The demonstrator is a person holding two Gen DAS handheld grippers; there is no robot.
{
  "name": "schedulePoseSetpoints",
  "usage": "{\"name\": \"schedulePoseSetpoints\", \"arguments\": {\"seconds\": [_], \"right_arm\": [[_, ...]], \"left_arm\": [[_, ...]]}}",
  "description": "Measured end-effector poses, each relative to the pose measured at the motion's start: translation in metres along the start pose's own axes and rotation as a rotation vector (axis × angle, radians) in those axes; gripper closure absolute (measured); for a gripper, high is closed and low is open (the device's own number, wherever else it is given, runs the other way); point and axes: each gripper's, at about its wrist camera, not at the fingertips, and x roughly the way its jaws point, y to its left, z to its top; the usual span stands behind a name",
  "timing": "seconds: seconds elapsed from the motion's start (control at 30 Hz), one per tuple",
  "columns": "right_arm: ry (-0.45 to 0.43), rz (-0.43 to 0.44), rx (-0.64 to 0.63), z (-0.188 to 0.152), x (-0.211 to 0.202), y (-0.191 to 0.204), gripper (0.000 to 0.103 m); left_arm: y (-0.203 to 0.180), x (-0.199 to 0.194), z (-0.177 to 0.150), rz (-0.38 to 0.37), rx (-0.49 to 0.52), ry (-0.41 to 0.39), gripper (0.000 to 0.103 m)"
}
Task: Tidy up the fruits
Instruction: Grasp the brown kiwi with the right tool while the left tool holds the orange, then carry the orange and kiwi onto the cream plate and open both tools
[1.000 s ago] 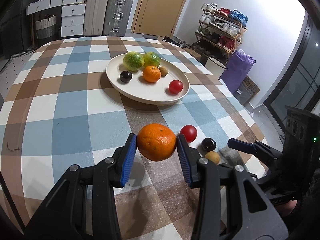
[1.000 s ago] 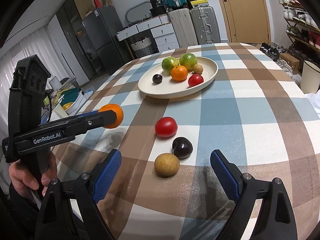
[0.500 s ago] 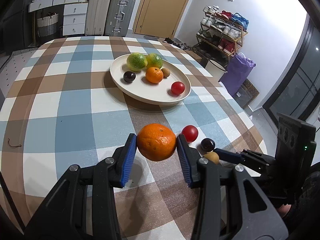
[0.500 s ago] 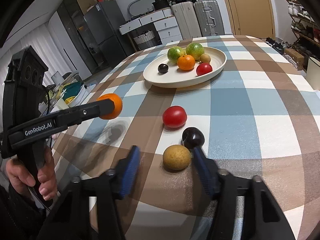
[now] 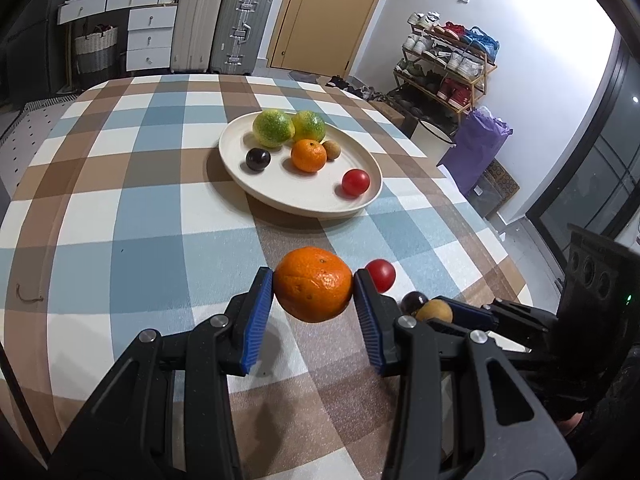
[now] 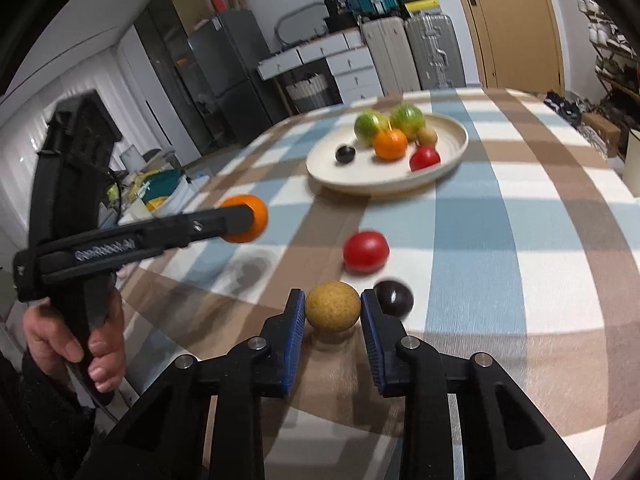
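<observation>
My left gripper [image 5: 314,285] is shut on an orange [image 5: 313,283] and holds it above the checked tablecloth; the orange also shows in the right wrist view [image 6: 246,218]. My right gripper [image 6: 333,309] is shut on a tan round fruit [image 6: 333,307], low over the table near its front edge. A red tomato [image 6: 366,251] and a dark plum [image 6: 394,298] lie on the cloth just beyond it. The cream plate [image 5: 280,196] further back holds two green citrus, an orange, a small brown fruit, a dark plum and a red tomato.
The table edge drops off on the right, toward a purple bag [image 5: 476,152] and a shoe rack [image 5: 448,64]. Suitcases [image 5: 222,28] and drawers stand beyond the far edge. A small bit of string [image 5: 28,294] lies on the cloth at left.
My right gripper moved forward and shut on the tan fruit, which now sits between its pads. My left gripper carried the orange a little toward the plate.
</observation>
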Motion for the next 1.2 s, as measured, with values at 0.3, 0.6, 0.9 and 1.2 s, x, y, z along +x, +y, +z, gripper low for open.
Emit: {"name": "schedulePoseSetpoints", "arguments": {"seconds": [0.3,0.6,0.9,1.2], "right_arm": [[-0.048,0.069,0.028,0.030,-0.005,-0.013,0.074],[-0.075,0.097,0.045,0.065,0.003,-0.036,0.074],[-0.077,0.102,0.077,0.098,0.022,-0.065,0.074],[-0.054,0.103,0.120,0.122,0.047,-0.090,0.074]], "left_arm": [[-0.006,0.017,0.027,-0.006,0.008,-0.001,0.065],[-0.015,0.047,0.062,-0.031,0.029,0.009,0.065],[-0.020,0.086,0.096,-0.078,0.040,0.021,0.065],[-0.010,0.127,0.112,-0.089,0.013,0.083,0.065]]}}
